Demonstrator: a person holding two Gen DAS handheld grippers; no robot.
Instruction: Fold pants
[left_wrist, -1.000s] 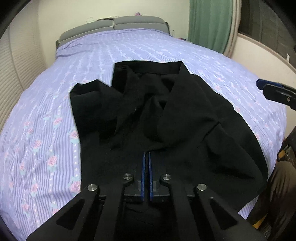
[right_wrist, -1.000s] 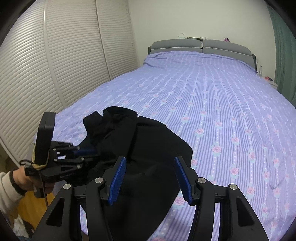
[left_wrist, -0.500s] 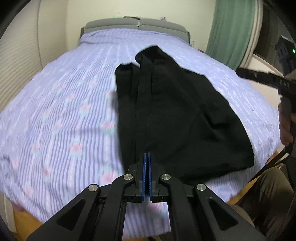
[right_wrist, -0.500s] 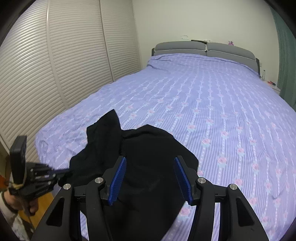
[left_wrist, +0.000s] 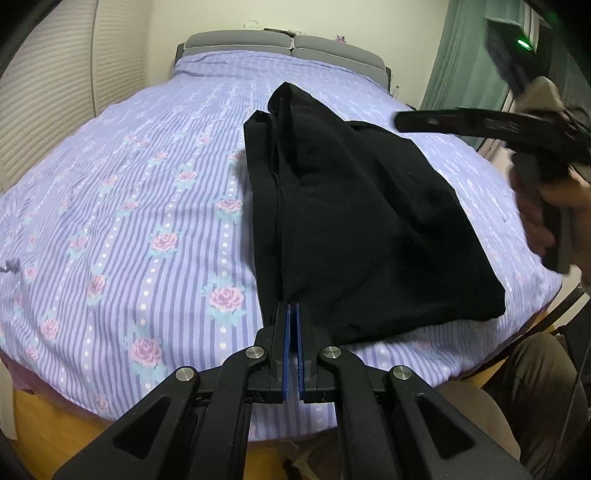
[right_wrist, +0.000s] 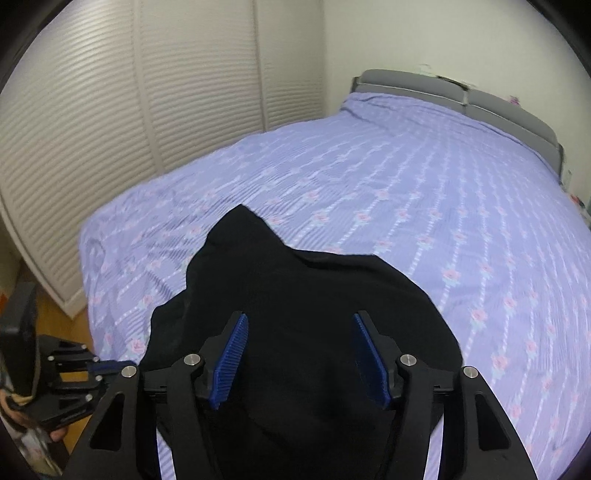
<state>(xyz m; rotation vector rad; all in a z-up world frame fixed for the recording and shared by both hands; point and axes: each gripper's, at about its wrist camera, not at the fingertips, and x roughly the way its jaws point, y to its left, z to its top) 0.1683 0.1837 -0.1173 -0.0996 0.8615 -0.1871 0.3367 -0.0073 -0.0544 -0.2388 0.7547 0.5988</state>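
Left wrist view shows the left claw (left_wrist: 292, 310) pinching the pants (left_wrist: 354, 221) hem on the bed (left_wrist: 129, 221); right claw (right_wrist: 299, 354), empty, opening above them, should take the opposite corner squarely.

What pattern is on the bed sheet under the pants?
Lavender stripes with pink roses and white dots on the bed sheet, clearest in the left wrist view.

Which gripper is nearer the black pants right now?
Left. The left gripper is clamped on the black pants' near edge; the right gripper, jaws opening, hovers above the fabric.
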